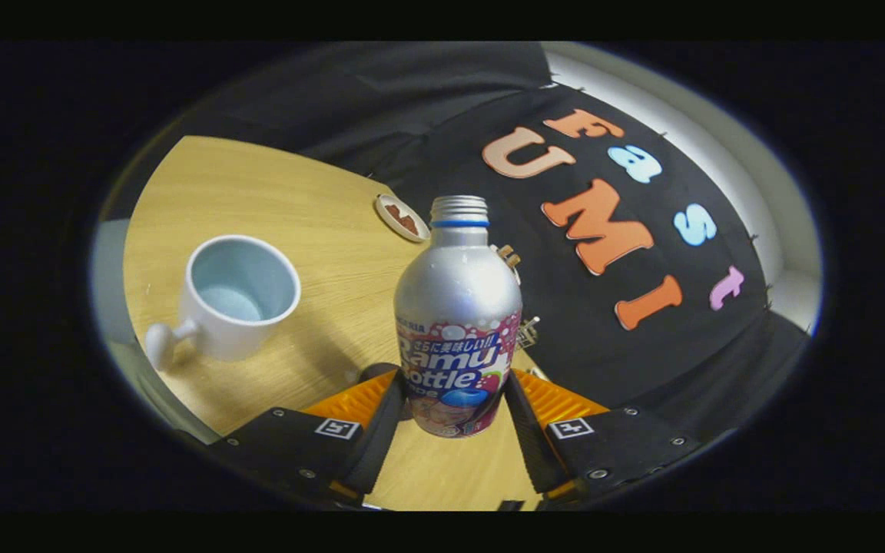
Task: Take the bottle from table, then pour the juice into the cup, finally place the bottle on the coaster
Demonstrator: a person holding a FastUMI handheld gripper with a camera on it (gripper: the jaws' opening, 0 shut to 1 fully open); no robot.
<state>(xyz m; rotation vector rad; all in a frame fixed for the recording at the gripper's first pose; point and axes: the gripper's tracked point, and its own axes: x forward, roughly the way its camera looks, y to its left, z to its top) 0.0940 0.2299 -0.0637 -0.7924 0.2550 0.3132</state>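
"Ramu bottle" on bottle (458, 322) label

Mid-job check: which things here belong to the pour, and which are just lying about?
Job things: aluminium soda bottle, uncapped, clamped in the gripper; white mug, beyond the fingers; round coaster behind the bottle.
Lying about: small metal clips at the wooden table's edge.

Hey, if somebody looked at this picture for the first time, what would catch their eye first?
The silver bottle, open at the top, stands out first, held upright between the fingers of the gripper, which press on its lower body from both sides. Next comes the white cup, empty and upright on the wooden table, to the bottle's left. Beyond the bottle, a small coaster lies near the table's far edge.
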